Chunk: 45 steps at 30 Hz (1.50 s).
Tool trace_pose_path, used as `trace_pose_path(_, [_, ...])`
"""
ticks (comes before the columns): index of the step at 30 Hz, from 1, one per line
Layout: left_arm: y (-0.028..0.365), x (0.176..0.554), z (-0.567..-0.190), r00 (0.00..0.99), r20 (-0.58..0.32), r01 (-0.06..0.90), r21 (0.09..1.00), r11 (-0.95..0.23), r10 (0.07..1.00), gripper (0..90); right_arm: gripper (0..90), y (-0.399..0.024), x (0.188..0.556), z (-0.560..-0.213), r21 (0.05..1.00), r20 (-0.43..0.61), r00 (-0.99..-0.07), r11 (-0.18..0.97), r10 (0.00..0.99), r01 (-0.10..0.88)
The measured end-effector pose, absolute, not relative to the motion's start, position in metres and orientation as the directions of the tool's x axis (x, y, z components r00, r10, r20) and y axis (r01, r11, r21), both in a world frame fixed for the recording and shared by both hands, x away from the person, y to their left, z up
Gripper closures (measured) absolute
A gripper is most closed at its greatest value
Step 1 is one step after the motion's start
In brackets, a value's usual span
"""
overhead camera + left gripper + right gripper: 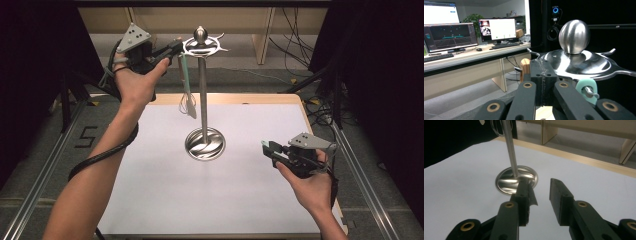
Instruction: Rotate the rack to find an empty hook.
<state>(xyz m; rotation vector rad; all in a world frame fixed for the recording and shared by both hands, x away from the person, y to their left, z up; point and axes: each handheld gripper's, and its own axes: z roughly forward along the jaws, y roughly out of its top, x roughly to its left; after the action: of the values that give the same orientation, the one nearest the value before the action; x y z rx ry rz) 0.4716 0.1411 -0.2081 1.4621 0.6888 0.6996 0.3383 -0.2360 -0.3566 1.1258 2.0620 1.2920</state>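
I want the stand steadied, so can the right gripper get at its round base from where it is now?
Probably yes: the right gripper is open, aimed at the base, with bare white table between them.

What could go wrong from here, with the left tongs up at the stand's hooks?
1. The stand is a tall thin pole on a small base; a sideways nudge from the shut left tongs at the top disc could tip it.
2. The whisk hangs by its mint loop on one hook beside those tongs; brushing it might knock it off.
3. The right tongs rest apart, bracing nothing.
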Motion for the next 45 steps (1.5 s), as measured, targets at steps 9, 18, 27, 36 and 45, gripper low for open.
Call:
trace_pose_path(9, [0.140,0.476,-0.208,0.631,0.019,-0.010,1.000,-0.017,0.776,89.2,69.4,-0.235,0.337,-0.358,0.879,0.073,-0.551,0.207,0.831,0.429])
trace_pose_path(18, [0.159,0.456,-0.215,0.618,0.019,-0.047,0.999,0.013,0.786,80.5,68.6,-0.249,0.345,-0.357,0.893,0.033,-0.519,0.208,0.854,0.399])
trace_pose_path(27, [0.188,0.415,-0.247,0.614,0.001,-0.051,0.998,0.039,0.789,59.2,68.3,-0.263,0.354,-0.362,0.842,0.074,-0.473,0.199,0.878,0.501])
trace_pose_path(36, [0.203,0.387,-0.287,0.594,-0.014,0.010,1.000,0.010,0.804,45.8,68.8,-0.269,0.364,-0.366,0.797,0.053,-0.474,0.249,0.879,0.551])
trace_pose_path(45, [0.200,0.383,-0.301,0.594,0.016,0.021,0.999,-0.035,0.804,40.7,68.6,-0.276,0.373,-0.367,0.740,0.028,-0.476,0.301,0.879,0.601])
